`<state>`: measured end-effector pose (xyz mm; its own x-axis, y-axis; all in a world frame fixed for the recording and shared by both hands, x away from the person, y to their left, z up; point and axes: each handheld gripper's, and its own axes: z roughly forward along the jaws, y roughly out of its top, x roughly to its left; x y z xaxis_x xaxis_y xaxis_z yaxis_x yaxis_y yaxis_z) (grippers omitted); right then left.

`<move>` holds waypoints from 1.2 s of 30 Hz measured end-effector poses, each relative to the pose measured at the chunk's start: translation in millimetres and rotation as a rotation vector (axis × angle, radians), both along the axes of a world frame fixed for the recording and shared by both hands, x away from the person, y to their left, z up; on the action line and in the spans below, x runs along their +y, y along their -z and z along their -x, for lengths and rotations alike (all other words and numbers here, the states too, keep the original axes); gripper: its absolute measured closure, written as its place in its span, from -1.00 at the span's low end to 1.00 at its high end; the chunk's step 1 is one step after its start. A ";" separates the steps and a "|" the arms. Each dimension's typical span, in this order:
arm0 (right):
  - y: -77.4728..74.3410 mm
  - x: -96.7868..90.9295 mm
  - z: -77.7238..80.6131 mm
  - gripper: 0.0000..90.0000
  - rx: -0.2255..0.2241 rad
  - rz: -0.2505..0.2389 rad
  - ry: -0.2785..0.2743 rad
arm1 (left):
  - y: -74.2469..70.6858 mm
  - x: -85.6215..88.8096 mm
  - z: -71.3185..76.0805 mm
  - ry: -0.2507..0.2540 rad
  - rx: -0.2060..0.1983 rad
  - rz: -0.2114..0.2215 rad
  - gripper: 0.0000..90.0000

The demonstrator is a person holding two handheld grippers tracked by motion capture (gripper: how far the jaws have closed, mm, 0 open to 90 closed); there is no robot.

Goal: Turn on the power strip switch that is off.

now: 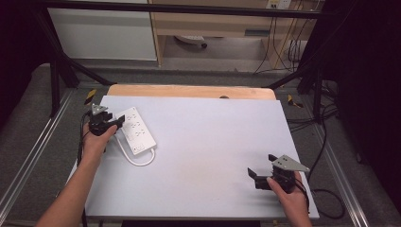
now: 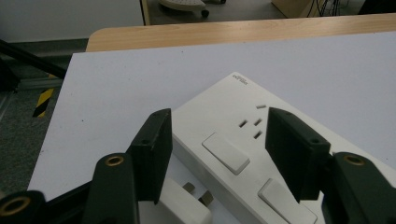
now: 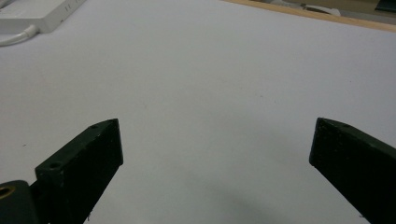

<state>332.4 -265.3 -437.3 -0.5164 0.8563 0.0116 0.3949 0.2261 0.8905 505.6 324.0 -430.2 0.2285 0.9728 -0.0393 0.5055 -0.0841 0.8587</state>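
White plastic caught our eye first: a power strip (image 1: 135, 131) lay on the left part of the pale grey desk (image 1: 203, 156), set at a slant, with its white cable (image 1: 139, 162) looping out from its near end. We saw the left tongs (image 1: 115, 124) held by the person's left hand (image 1: 97, 137) at the strip's left edge, the jaws standing released and apart. In the left gripper view those tongs (image 2: 217, 149) hung just over the power strip (image 2: 243, 140), one jaw on each side of a rocker switch (image 2: 226, 152), with a group of socket slots (image 2: 254, 122) beyond it and a second switch (image 2: 280, 198) nearer the right jaw. A white plug (image 2: 184, 205) with metal pins lay under the left jaw beside the strip; we could not tell whether the jaw touched it. The right tongs (image 1: 257, 177) sat well apart from the strip, near the desk's right front corner, gripped by the right hand (image 1: 291, 196). In the right gripper view the right tongs (image 3: 217, 154) were spread wide and grasped nothing, over bare desk surface (image 3: 210, 84), with a corner of the power strip (image 3: 42, 14) and its cable (image 3: 16, 37) far off at the upper left. A wooden edge (image 1: 189, 91) ran along the desk's far side.
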 end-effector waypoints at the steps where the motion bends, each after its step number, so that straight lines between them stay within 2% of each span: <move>1: 0.0 0.0 0.0 -0.93 0.000 0.000 0.000 | 0.2 0.0 -0.3 0.003 0.000 -0.004 -0.06; 20: 0.3 0.5 -0.1 -0.93 0.004 0.001 -0.006 | 5.1 -1.2 -1.6 0.032 0.023 -0.013 0.48; 29: 0.4 1.0 0.0 -0.93 0.007 0.000 -0.007 | 7.7 -2.1 -3.0 0.040 0.022 -0.001 0.64; 36: 0.5 0.6 -0.1 -0.93 0.005 0.002 -0.009 | 8.7 -2.9 -2.7 0.056 0.024 -0.007 0.82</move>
<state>332.5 -264.7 -437.8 -0.5237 0.8518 0.0122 0.3975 0.2316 0.8879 508.2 321.0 -438.9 0.2814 0.9588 -0.0389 0.5200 -0.1183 0.8460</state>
